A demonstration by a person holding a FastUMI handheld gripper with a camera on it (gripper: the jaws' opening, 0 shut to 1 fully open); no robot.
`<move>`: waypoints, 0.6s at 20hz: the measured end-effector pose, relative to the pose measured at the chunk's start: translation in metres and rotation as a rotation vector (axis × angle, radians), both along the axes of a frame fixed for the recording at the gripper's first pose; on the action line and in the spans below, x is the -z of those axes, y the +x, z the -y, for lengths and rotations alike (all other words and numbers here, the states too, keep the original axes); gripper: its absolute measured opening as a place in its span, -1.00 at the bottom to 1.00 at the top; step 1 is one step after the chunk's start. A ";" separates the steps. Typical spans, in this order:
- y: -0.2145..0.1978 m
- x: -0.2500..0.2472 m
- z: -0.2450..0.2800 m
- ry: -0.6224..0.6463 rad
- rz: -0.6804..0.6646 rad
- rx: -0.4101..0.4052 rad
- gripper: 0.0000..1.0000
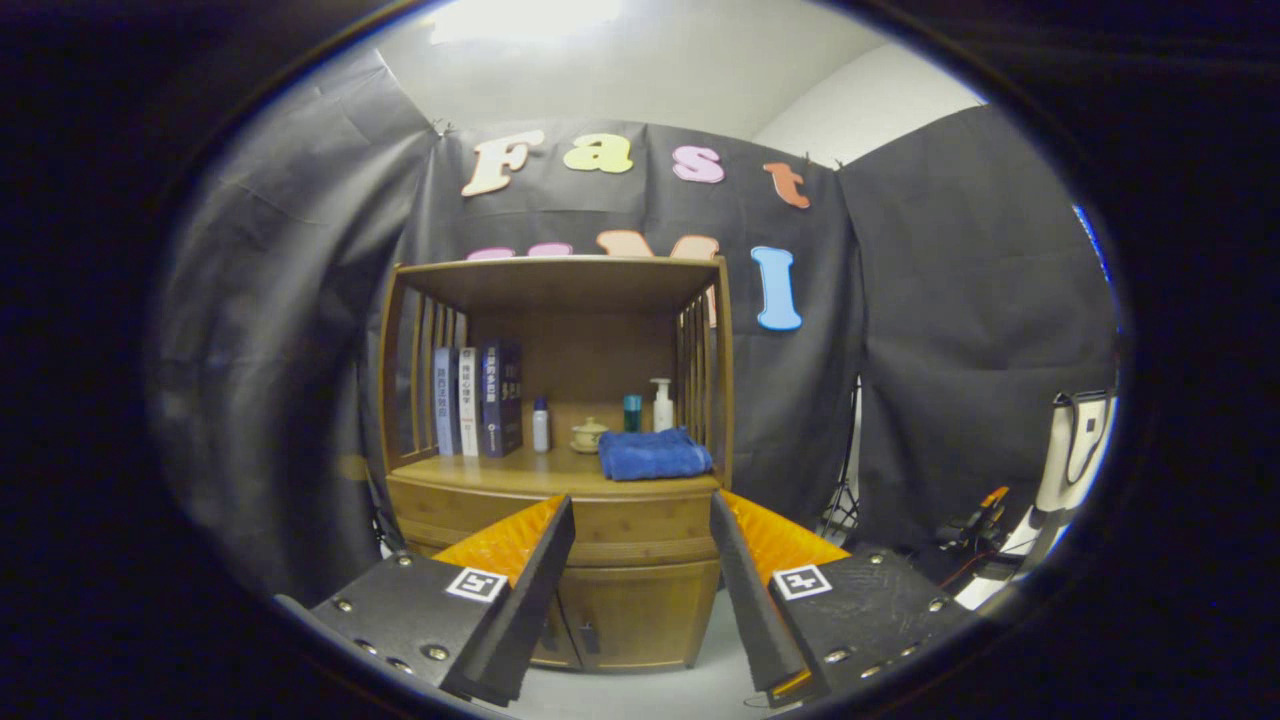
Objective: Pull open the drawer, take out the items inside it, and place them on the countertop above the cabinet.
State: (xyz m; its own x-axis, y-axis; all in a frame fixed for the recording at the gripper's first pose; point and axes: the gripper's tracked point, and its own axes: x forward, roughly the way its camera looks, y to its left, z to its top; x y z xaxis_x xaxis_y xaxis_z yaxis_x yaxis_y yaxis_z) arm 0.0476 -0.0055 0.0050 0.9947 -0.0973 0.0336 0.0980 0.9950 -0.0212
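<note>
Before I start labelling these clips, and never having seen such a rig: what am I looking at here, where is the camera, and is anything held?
The camera rides on a hand-held tool and looks forward along its two fingers, so you see what the tool faces. The tongs stand open with nothing between them.

Beyond them is a wooden cabinet with a shelf unit on its countertop. The drawer, just under the countertop, looks shut, so its contents are hidden; below it are two doors.

On the countertop stand three books, a small white bottle, a little teapot, a teal bottle, a pump bottle and a folded blue towel. A bag hangs off to the right.
</note>
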 end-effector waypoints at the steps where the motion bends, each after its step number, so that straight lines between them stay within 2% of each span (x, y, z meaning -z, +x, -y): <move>1: 0.013 0.003 0.003 -0.008 -0.013 0.038 0.63; 2: 0.028 0.009 0.002 -0.012 -0.031 0.070 0.63; 4: 0.058 0.030 -0.019 0.007 -0.097 0.060 0.64; 7: 0.113 0.059 -0.072 0.051 -0.158 -0.059 0.71; 12: 0.171 0.123 -0.127 0.071 -0.297 -0.157 0.71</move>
